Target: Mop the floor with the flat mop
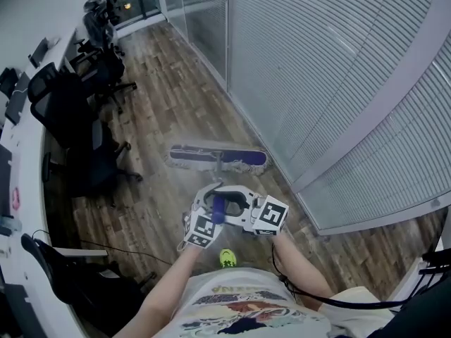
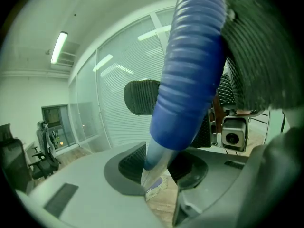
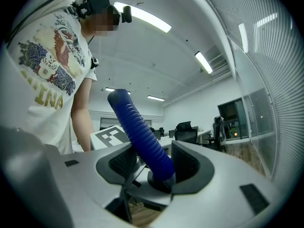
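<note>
Both claws pinch the mop handle [image 1: 218,208]: left claw [image 2: 159,167] on the pale shaft under the blue grip, right claw [image 3: 159,170] on the grip. Mop head [image 1: 217,156] flat on floor [image 1: 169,104], near glass wall [image 1: 282,62].

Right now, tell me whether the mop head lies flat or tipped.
Flat: the mop head lies full length on the floor beside the glass wall.

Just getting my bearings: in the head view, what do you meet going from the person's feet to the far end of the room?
Yellow-green shoe → blue mop handle → flat mop head → far black office chair.
</note>
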`<state>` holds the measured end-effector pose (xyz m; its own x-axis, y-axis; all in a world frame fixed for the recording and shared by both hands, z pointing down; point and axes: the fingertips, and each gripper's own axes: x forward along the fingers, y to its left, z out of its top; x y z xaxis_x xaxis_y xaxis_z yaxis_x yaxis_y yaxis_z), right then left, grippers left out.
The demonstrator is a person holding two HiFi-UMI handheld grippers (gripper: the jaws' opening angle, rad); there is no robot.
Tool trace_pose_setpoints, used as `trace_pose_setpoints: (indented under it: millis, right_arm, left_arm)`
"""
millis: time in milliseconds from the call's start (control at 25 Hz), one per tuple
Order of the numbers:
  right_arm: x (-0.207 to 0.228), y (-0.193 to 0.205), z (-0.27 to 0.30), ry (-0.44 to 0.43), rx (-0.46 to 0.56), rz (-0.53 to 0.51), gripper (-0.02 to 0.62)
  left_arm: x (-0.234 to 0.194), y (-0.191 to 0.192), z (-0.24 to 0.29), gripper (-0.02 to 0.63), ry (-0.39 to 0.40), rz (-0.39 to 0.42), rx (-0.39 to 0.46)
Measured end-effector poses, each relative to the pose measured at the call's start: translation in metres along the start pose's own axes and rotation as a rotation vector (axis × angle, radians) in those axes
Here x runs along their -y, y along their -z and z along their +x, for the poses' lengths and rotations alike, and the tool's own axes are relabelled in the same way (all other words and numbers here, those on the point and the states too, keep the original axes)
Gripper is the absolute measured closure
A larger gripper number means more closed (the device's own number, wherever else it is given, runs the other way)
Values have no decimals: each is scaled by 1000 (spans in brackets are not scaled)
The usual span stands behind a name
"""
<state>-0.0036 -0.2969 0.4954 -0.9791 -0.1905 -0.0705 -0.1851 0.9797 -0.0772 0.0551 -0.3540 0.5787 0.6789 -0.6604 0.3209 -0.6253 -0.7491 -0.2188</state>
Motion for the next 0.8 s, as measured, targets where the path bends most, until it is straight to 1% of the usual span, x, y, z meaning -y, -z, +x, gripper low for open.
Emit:
trace_pose_setpoints:
  millis: [200,320,520,800]
  right_arm:
    - [8,1,-8,21,22,12,382]
    - [3,3,-18,34,23,22,382]
    - [-19,11,-28,43,1,2,382]
    - [-71,11,-25,32,-6,5,382]
  left_arm:
    - [3,0,10,512,23,5,-19]
    - [15,1,11,511,44,8,-37]
    - [38,-3,-2,503,55,5,-38]
    - [67,8,-44,502,48,-11,-47]
